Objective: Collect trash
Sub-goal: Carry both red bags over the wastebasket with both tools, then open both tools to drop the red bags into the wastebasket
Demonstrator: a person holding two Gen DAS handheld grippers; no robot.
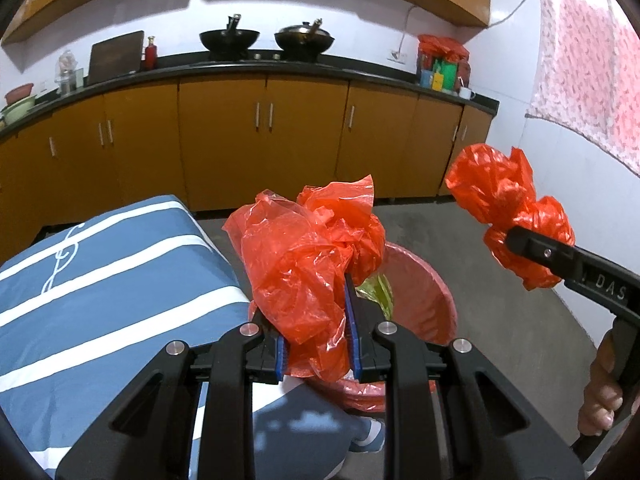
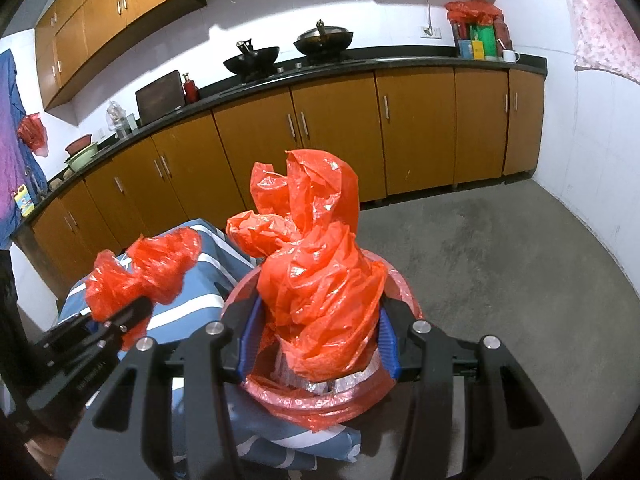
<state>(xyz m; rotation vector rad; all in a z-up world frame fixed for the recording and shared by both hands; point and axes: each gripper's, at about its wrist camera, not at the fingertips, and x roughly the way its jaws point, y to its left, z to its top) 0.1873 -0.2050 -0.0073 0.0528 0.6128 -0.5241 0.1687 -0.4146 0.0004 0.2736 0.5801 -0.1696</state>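
Note:
My left gripper (image 1: 312, 320) is shut on a crumpled bunch of red plastic bag (image 1: 296, 264), which sticks up between its blue pads (image 1: 351, 320). To the right, my right gripper (image 1: 520, 246) clamps a second red bunch (image 1: 500, 196). In the right wrist view the right gripper (image 2: 318, 320) is shut on that tall bunch (image 2: 320, 264), just above a red-lined bin (image 2: 404, 288). Foil trash (image 2: 348, 384) shows inside the bin. The left gripper (image 2: 136, 312) holds its bunch (image 2: 144, 272) at the left. Green scraps (image 1: 378, 294) lie in the bin (image 1: 432, 284).
A table under a blue cloth with white stripes (image 1: 100, 280) stands left of the bin. Brown cabinets (image 1: 304, 136) under a dark counter with two woks (image 1: 230, 38) run along the far wall. Grey floor (image 2: 500, 248) spreads to the right. A hand (image 1: 600, 392) grips the right tool.

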